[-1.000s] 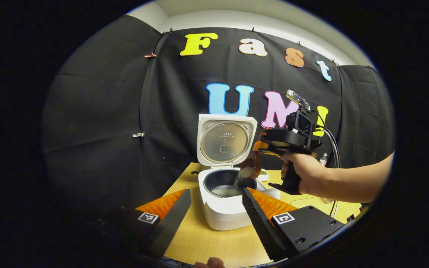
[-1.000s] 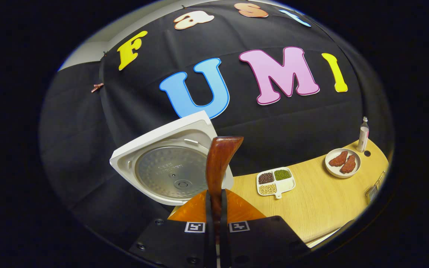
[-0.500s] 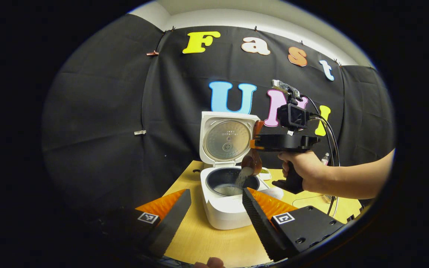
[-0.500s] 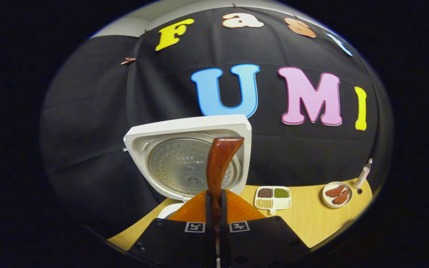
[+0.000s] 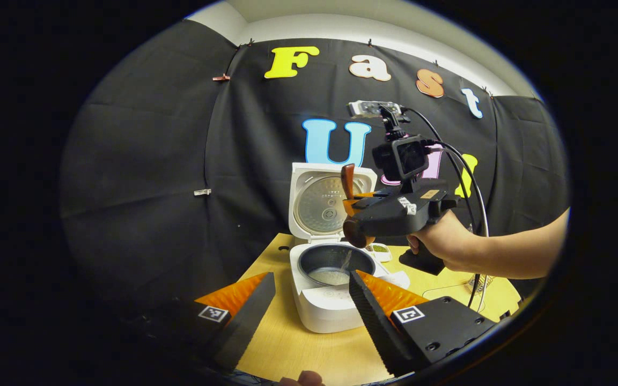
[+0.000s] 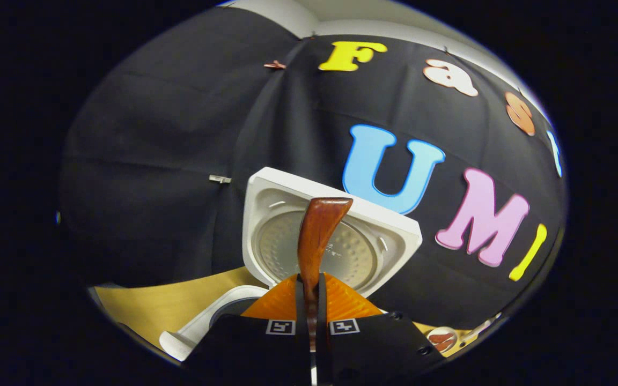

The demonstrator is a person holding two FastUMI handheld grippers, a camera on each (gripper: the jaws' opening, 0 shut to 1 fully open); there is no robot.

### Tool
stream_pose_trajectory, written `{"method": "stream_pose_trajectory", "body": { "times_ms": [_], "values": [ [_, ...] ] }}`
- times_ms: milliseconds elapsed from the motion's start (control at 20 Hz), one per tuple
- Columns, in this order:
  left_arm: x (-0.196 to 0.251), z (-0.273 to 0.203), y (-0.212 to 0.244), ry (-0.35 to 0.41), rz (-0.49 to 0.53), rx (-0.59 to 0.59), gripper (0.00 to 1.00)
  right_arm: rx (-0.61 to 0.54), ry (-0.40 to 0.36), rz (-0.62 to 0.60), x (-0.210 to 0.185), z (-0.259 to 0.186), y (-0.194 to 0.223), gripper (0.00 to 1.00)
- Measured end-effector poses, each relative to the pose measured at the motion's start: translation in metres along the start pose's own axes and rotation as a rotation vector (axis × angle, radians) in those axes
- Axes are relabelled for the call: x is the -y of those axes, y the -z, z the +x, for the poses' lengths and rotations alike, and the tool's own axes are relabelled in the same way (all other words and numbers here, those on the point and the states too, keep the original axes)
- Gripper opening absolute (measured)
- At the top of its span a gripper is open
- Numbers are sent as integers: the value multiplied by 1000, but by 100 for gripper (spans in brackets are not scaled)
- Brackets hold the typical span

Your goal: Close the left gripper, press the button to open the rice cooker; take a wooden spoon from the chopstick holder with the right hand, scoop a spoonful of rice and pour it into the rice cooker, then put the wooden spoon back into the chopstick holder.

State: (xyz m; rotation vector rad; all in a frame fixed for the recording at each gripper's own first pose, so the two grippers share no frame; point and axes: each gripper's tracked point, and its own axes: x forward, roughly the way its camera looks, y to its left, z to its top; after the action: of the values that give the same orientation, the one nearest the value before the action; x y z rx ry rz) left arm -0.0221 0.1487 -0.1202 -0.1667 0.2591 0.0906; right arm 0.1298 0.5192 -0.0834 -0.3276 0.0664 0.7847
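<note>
Left gripper view faces the rice cooker [image 5: 325, 279] from near; right gripper view looks up at its lid [image 6: 309, 236]

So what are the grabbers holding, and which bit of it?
The right gripper holds the wooden spoon by its handle. The left gripper holds nothing.

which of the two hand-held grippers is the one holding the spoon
The right hand-held gripper, above the open rice cooker, is shut on the wooden spoon. The left hand-held gripper is open, holding nothing.
</note>
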Motion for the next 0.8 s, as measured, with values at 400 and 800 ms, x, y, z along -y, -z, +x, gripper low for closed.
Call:
{"method": "stream_pose_trajectory", "body": {
  "times_ms": [400, 800],
  "values": [
    [2, -5, 0, -1, 0, 1, 96, -5, -63, -6, -22, -6, 3, 9],
    [15, -19, -5, 0, 11, 23, 96, -59, 25, 688, 50, -20, 12, 8]
  ]
}}
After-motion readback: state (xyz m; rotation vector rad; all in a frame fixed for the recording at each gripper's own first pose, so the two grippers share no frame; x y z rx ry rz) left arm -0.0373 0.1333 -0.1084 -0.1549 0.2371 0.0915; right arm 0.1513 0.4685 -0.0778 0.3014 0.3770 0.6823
